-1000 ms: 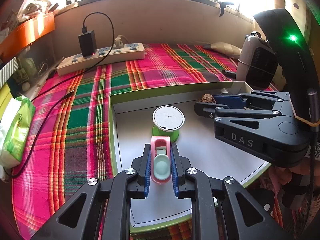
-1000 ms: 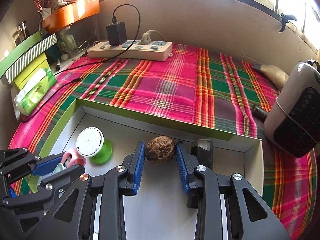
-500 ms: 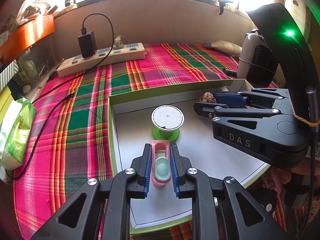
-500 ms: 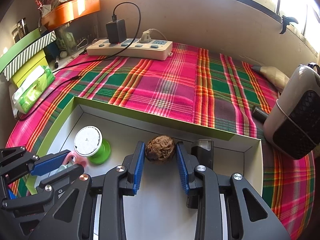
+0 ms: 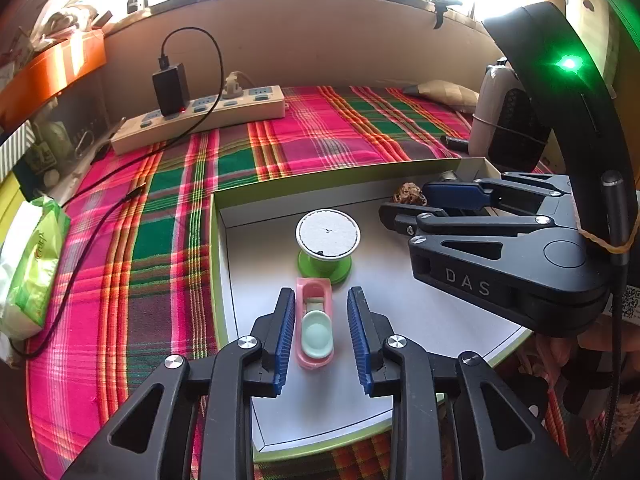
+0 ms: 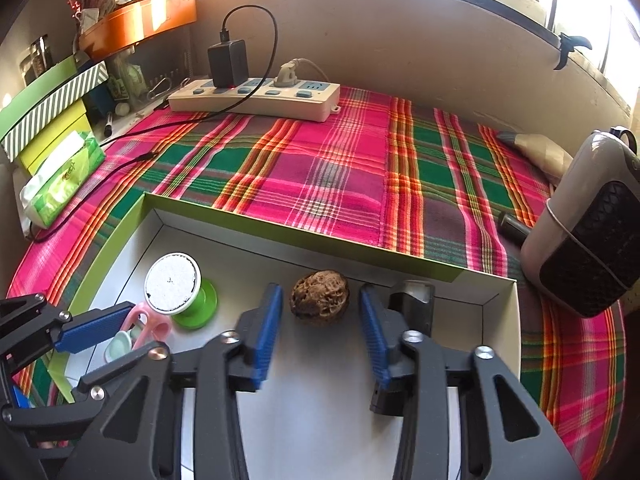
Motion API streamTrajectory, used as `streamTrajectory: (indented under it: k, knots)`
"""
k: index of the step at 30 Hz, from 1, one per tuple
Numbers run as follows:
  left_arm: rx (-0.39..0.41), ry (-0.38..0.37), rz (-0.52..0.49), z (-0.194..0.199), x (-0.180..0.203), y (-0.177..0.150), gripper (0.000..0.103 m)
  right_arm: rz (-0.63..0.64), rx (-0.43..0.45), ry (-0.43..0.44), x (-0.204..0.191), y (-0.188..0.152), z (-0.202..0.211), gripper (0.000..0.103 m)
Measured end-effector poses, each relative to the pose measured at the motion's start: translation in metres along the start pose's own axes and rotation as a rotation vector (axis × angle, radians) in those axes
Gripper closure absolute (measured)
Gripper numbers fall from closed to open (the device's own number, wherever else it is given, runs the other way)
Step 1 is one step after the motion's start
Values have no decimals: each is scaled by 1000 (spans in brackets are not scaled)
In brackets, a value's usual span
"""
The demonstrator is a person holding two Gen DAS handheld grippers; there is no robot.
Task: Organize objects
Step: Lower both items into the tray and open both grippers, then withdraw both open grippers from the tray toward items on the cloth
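A shallow green-rimmed white box (image 5: 218, 240) (image 6: 304, 236) lies on a plaid cloth. In it lie a pink and mint toy (image 5: 315, 322) (image 6: 138, 330), a green spool with a white top (image 5: 326, 246) (image 6: 178, 290), a brown walnut (image 6: 320, 298) (image 5: 409, 194) and a dark grey block (image 6: 414, 304). My left gripper (image 5: 322, 334) is open with the pink toy lying between its pads, untouched. My right gripper (image 6: 320, 328) is open with the walnut resting on the box floor between its pads.
A power strip with a black charger (image 5: 200, 114) (image 6: 256, 94) sits at the back. A tissue pack (image 5: 30, 276) (image 6: 60, 178) lies at the left. A small heater (image 6: 588, 224) (image 5: 508, 120) stands right of the box. Cables cross the cloth.
Both grippers have opened. The left let go of the pink toy and the right let go of the walnut; both objects now rest in the box.
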State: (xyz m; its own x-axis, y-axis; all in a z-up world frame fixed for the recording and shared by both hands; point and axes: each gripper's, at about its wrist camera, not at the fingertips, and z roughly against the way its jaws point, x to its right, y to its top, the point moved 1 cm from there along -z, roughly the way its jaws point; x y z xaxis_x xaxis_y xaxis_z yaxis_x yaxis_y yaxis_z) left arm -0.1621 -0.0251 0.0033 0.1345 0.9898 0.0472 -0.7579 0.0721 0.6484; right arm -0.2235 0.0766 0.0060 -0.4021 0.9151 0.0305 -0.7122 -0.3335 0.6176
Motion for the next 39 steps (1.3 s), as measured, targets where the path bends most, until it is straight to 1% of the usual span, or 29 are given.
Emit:
streamTrajectory:
  k: [3,8,12,21,32,39]
  knots:
    - [8,4,-1,3,0,0,73,0,5,-3,0,0,2,60]
    - [14,13,7,7,-2,0,71,-14,8,-5,1,-2,5,59]
    - [21,14,11,12,-2,-1,71,-26,18,-6,2,-2,10,56]
    - [39,19,10,27,1,-8,70,-38,40,-6,0,-7,26,56]
    - [66,25,13,53,6,-19,70,-66,86,-5,-2,-23,58,56]
    - [87,32,2,72,13,-30,70,-94,114,0,-3,-42,83,56]
